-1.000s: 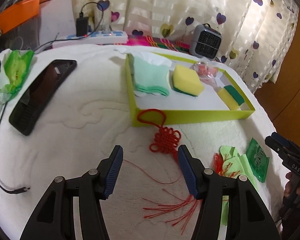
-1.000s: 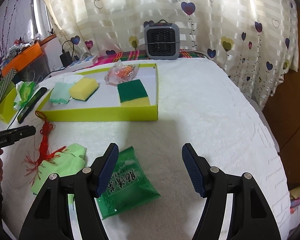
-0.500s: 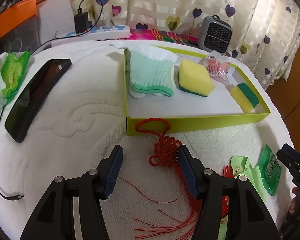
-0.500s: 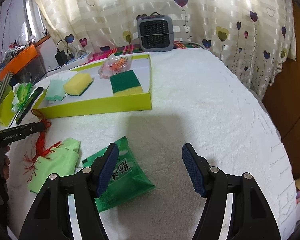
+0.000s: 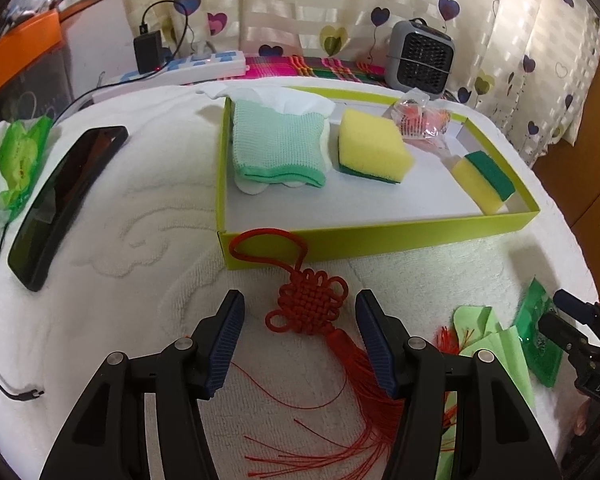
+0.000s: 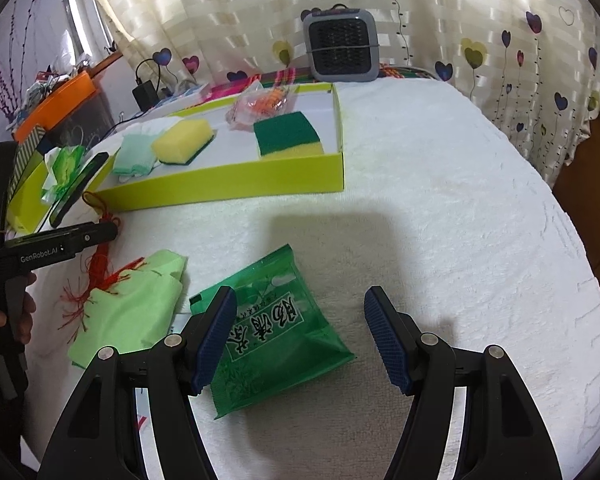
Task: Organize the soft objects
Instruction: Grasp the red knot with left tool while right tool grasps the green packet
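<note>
A home, likely a bedroom, heart-print curtains (image 6: 480, 32) hung across the back; white towelling cover (image 6: 440, 220) over the work surface, small grey fan heater (image 6: 342, 44) against the curtain; power strip (image 5: 188, 66) with plugged charger (image 5: 148, 50), wooden door at right

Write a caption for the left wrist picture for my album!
Open left gripper straddling a red knotted cord tassel beside a lime-green cardboard tray of sponges.

Bright curtain-filtered daylight, soft shadows, sharp focus, fisheye-warped dark corners

"GenRobot.AI" on left tongs (image 6: 112, 232); "DAS" on right tongs (image 5: 568, 304).
</note>
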The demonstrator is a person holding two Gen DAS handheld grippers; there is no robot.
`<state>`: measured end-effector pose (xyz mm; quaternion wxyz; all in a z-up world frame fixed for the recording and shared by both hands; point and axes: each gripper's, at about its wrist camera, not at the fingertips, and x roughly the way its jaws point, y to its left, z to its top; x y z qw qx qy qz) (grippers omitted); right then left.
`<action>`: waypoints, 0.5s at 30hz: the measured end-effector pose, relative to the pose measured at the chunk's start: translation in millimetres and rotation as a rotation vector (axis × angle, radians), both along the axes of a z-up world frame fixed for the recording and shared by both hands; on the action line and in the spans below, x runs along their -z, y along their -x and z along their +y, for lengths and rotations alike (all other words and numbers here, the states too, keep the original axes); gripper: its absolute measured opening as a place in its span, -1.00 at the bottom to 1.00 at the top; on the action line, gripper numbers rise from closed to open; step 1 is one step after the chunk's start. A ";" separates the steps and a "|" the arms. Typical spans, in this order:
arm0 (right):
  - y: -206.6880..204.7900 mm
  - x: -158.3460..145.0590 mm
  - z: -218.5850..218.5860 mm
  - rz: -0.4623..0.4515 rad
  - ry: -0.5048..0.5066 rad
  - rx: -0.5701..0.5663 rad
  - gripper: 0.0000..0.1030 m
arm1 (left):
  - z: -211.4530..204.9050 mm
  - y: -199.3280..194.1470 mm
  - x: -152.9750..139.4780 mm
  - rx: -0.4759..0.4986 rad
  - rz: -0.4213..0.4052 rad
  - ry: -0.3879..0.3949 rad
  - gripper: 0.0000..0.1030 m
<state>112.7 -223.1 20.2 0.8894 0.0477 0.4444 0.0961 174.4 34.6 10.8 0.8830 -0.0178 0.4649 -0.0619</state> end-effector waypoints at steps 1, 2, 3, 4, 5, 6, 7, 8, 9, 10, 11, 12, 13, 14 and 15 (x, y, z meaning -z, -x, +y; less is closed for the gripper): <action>0.0 0.1 -0.1 0.000 0.000 0.000 0.30 | -1.0 -0.9 0.2 -0.001 0.000 -0.008 0.10; 0.0 0.1 0.3 0.001 0.002 -0.001 0.30 | -1.6 -1.7 0.5 -0.002 0.001 -0.016 0.10; 0.0 0.5 0.6 0.001 0.005 -0.002 0.31 | -2.8 -2.1 0.7 -0.001 0.001 -0.026 0.10; -0.6 1.7 1.4 0.003 0.007 -0.005 0.33 | -4.4 -2.0 1.2 0.000 -0.002 -0.039 0.10; -0.8 2.6 2.1 0.006 0.005 -0.011 0.39 | -5.0 -1.8 1.5 -0.002 -0.005 -0.043 0.10; -1.3 2.6 3.2 0.007 0.007 -0.016 0.40 | -4.9 -1.7 1.7 -0.004 -0.007 -0.045 0.10; -1.5 2.5 4.3 0.008 0.016 -0.017 0.40 | -4.8 -1.6 1.7 -0.005 -0.008 -0.046 0.10; -1.4 2.9 6.0 0.009 0.029 -0.020 0.40 | -4.1 -1.8 1.6 -0.006 -0.008 -0.042 0.10; -1.5 3.2 7.6 0.010 0.042 -0.023 0.40 | -3.4 -2.2 1.4 -0.007 -0.006 -0.038 0.10; -1.4 3.5 9.1 0.010 0.053 -0.025 0.40 | -3.4 -2.4 1.4 -0.006 -0.005 -0.038 0.10; -1.6 3.4 9.5 0.011 0.059 -0.026 0.40 | -3.4 -2.4 1.3 -0.003 -0.004 -0.039 0.10; -1.5 3.7 10.3 0.012 0.065 -0.026 0.40 | -3.1 -2.1 1.4 -0.004 -0.006 -0.039 0.10; -1.5 3.6 10.8 0.012 0.067 -0.027 0.40 | -3.0 -1.9 1.5 -0.006 -0.007 -0.042 0.09; -1.3 3.6 10.7 0.012 0.069 -0.027 0.40 | -3.1 -1.6 1.6 -0.008 -0.009 -0.044 0.06; -1.1 3.6 10.6 0.013 0.070 -0.027 0.40 | -2.9 -1.5 1.7 -0.012 -0.010 -0.047 0.03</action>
